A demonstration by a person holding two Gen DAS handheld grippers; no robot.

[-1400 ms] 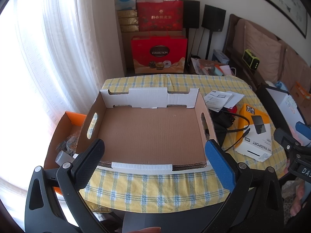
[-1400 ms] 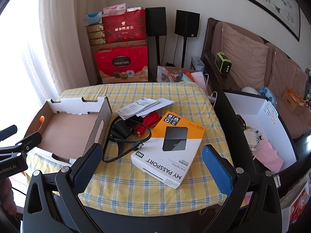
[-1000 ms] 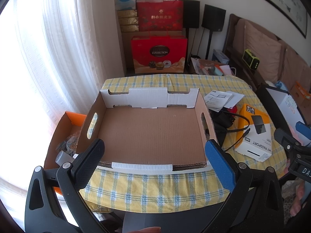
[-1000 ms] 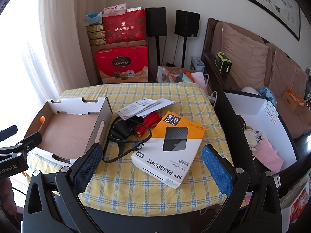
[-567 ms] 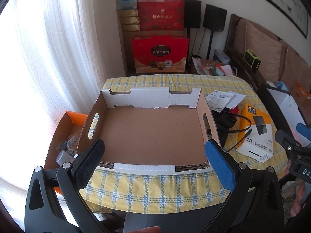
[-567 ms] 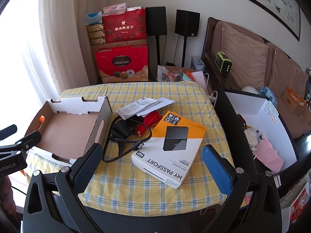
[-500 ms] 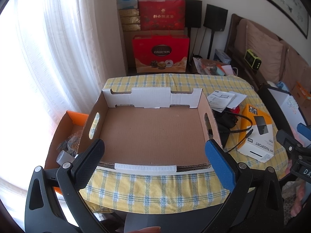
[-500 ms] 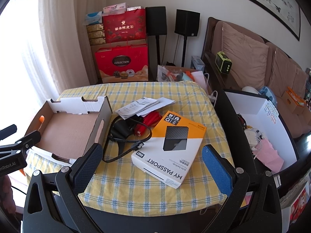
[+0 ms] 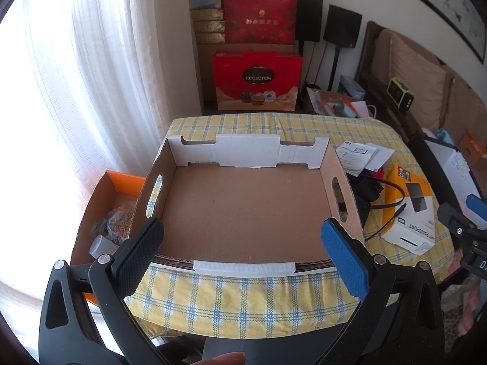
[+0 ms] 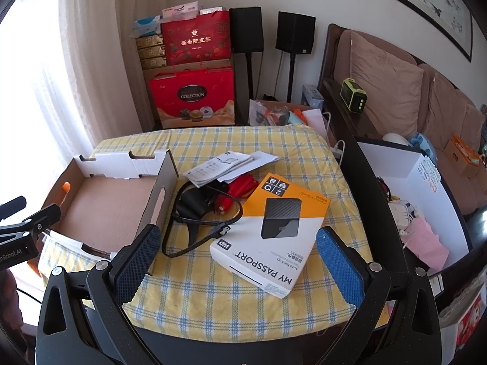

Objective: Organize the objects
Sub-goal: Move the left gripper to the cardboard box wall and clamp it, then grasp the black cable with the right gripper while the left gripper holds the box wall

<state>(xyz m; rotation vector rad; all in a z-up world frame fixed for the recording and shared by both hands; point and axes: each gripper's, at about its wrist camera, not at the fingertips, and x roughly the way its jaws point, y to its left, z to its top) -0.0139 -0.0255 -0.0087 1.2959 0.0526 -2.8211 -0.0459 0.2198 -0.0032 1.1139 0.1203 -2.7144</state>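
Note:
An empty shallow cardboard tray (image 9: 243, 210) (image 10: 106, 210) lies on the left of the yellow checked table (image 10: 213, 292). To its right lie an orange-and-white hard-drive box (image 10: 271, 231) (image 9: 409, 210), a black cable with adapter (image 10: 197, 213), a red cord (image 10: 240, 188) and paper leaflets (image 10: 222, 167). My left gripper (image 9: 243, 249) hovers open over the tray's near edge. Above the near edge of the hard-drive box, my right gripper (image 10: 237, 255) stands open. Both hold nothing.
An orange carton (image 9: 106, 213) with small items sits left of the table. Red gift boxes (image 10: 194, 100) and black speakers (image 10: 295, 33) stand behind. A sofa (image 10: 395, 91) and a white bin (image 10: 417, 200) with clutter lie to the right.
The left gripper has shifted slightly left and forward over the tray. The right gripper and the table objects have stayed put.

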